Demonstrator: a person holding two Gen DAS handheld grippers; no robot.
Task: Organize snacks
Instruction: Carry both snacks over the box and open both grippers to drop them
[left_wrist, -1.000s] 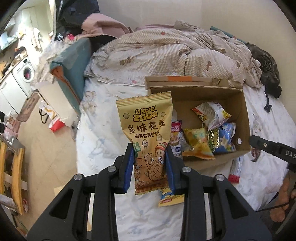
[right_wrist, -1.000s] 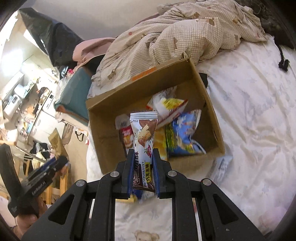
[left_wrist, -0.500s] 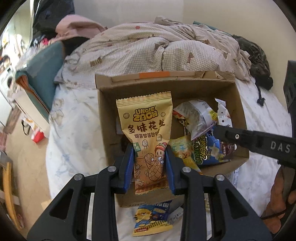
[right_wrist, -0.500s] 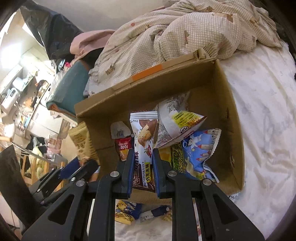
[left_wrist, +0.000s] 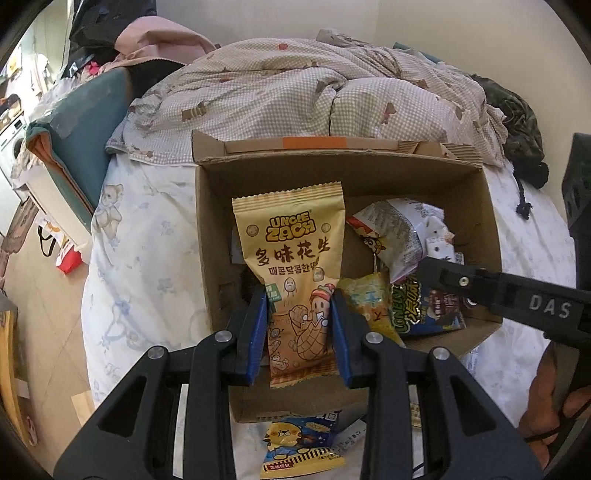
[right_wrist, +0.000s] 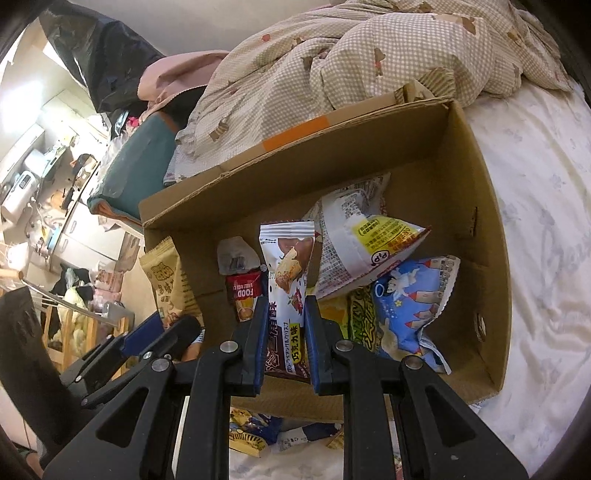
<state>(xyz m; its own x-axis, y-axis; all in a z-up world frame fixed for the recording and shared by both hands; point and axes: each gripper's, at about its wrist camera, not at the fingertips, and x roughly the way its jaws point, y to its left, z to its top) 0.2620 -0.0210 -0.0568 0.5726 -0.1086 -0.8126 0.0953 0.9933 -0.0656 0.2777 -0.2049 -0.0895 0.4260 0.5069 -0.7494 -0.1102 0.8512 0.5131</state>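
Both grippers hover over the cardboard box (left_wrist: 491, 236) on the white bedsheet (left_wrist: 147, 266). The left gripper (left_wrist: 299, 325) clamps the peanut bag (left_wrist: 291, 254); the right gripper (right_wrist: 284, 332) clamps the chocolate bar (right_wrist: 286, 273). Checked quilt (left_wrist: 314, 96) at twelve o'clock, teal cushion (left_wrist: 88, 125) at ten.

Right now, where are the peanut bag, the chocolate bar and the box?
peanut bag (left_wrist: 291, 254): left wrist view, on its printed yellow front.
chocolate bar (right_wrist: 287, 273): right wrist view, on the wrapper's pictured front.
box (right_wrist: 369, 162): right wrist view, on the far inner wall.
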